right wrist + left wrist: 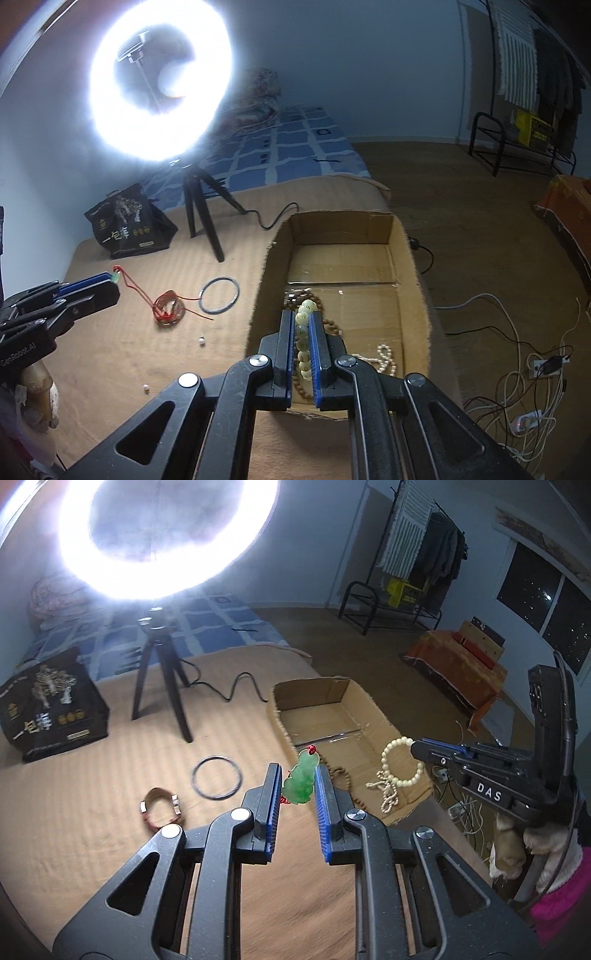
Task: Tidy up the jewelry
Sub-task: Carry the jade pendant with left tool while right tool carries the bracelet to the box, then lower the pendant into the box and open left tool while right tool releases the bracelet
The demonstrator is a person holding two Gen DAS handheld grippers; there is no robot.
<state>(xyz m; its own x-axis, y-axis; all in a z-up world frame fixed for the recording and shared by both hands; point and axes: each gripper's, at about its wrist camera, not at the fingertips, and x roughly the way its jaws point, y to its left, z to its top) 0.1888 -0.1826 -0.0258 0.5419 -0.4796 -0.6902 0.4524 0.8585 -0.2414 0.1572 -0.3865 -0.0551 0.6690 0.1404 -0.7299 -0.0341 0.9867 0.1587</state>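
Observation:
My left gripper (297, 781) is shut on a green jade pendant (301, 782) and holds it above the brown cloth; its red cord (142, 291) trails down to the cloth. My right gripper (302, 321) is shut on a pale bead bracelet (303, 339), which also shows in the left wrist view (400, 762), above the open cardboard box (413, 258). Inside the box lie a pearl strand (384, 356) and a brown bead string (332, 326). A dark bangle (216, 777) and a brown bracelet with silver clasps (160, 806) lie on the cloth.
A ring light on a black tripod (162, 679) stands at the back with its cable (240, 686) running to the box. A black printed bag (48, 709) sits at back left. Two small white beads (201, 339) lie on the cloth. Cables (524, 369) cover the floor at right.

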